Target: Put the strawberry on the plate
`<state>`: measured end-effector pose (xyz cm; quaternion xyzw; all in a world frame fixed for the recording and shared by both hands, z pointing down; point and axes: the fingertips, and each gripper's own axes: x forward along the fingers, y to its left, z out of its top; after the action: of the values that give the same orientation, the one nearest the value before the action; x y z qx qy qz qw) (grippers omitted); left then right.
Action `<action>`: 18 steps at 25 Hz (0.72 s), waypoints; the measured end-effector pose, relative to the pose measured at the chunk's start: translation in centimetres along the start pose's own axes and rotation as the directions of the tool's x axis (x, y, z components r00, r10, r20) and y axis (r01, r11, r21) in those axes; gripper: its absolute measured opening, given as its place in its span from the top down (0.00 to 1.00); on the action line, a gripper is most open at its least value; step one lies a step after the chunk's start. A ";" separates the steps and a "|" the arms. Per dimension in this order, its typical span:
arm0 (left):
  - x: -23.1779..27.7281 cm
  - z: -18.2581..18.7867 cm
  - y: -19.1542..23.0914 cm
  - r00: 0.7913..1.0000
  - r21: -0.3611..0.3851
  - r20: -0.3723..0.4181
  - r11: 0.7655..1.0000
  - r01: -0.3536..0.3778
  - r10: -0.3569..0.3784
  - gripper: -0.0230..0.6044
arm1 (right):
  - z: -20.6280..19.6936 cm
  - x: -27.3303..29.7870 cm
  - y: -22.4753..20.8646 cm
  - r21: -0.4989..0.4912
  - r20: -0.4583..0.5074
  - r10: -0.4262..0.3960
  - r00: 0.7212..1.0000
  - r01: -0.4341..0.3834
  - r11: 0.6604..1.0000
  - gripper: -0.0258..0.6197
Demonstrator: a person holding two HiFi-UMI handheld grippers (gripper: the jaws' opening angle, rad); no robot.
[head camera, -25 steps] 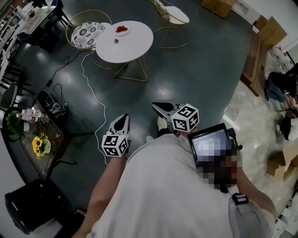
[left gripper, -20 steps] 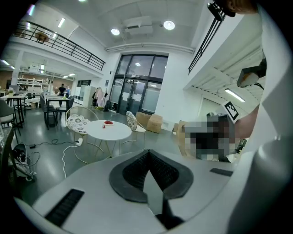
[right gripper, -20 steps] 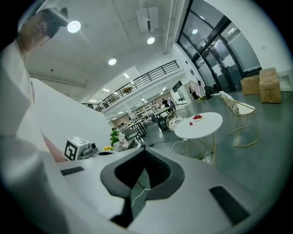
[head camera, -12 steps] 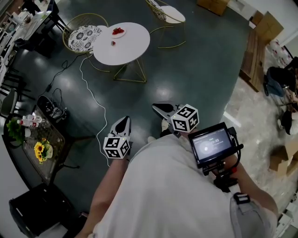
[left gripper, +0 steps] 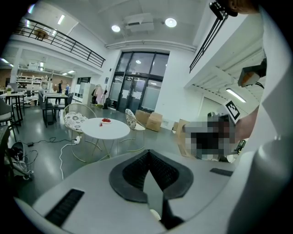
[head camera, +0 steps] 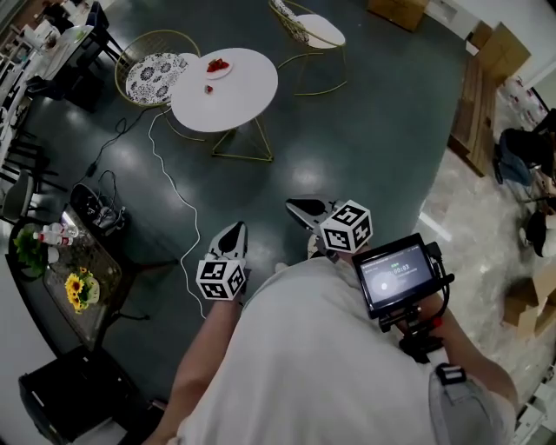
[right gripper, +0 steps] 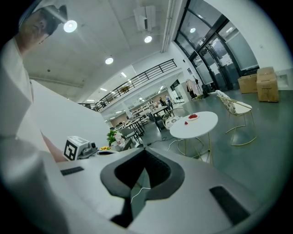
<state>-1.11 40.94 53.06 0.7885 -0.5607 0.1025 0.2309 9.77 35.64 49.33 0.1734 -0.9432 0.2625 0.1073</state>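
Observation:
A round white table (head camera: 236, 91) stands far ahead across the dark floor. On it a small white plate (head camera: 217, 68) carries red strawberries, and one lone strawberry (head camera: 208, 89) lies on the tabletop just beside the plate. The left gripper view shows the plate (left gripper: 106, 120) and the lone strawberry (left gripper: 100, 124) far off. They are just as distant in the right gripper view, plate (right gripper: 192, 117) and strawberry (right gripper: 186, 123). My left gripper (head camera: 231, 233) and right gripper (head camera: 300, 209) are held close to my body, both shut and empty, far from the table.
A chair with a patterned cushion (head camera: 155, 69) stands left of the table, a second chair (head camera: 317, 30) to its right. A white cable (head camera: 178, 195) trails over the floor. A dark side table with sunflowers (head camera: 78, 282) is at left. Cardboard boxes (head camera: 408, 10) stand beyond.
In the head view the table has slid a little to the left, and both grippers sit slightly lower in the picture. Both stay shut and empty.

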 end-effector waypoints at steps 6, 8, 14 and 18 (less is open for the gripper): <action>2.3 0.9 -0.7 1.000 -0.004 -0.027 1.000 -0.004 0.004 0.95 | 0.8 -0.5 -2.6 0.034 0.000 0.005 1.000 -0.005 0.999 0.95; 3.5 1.4 -0.8 0.999 -0.003 -0.034 1.000 -0.015 0.015 0.95 | 1.3 -0.6 -3.9 0.041 0.001 0.015 1.000 -0.015 0.999 0.95; 9.9 3.9 -2.2 0.998 -0.010 -0.051 0.999 -0.045 0.045 0.95 | 3.6 -1.7 -10.3 0.062 -0.007 0.047 0.999 -0.046 0.997 0.95; 9.4 4.1 -2.0 0.998 0.000 -0.046 0.999 -0.051 0.051 0.95 | 3.3 -1.5 -9.7 0.057 -0.006 0.056 0.998 -0.055 0.997 0.95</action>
<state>3.68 31.65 52.95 0.7714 -0.5752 0.1262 0.2414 14.47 26.49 50.57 0.1491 -0.9393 0.2929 0.0988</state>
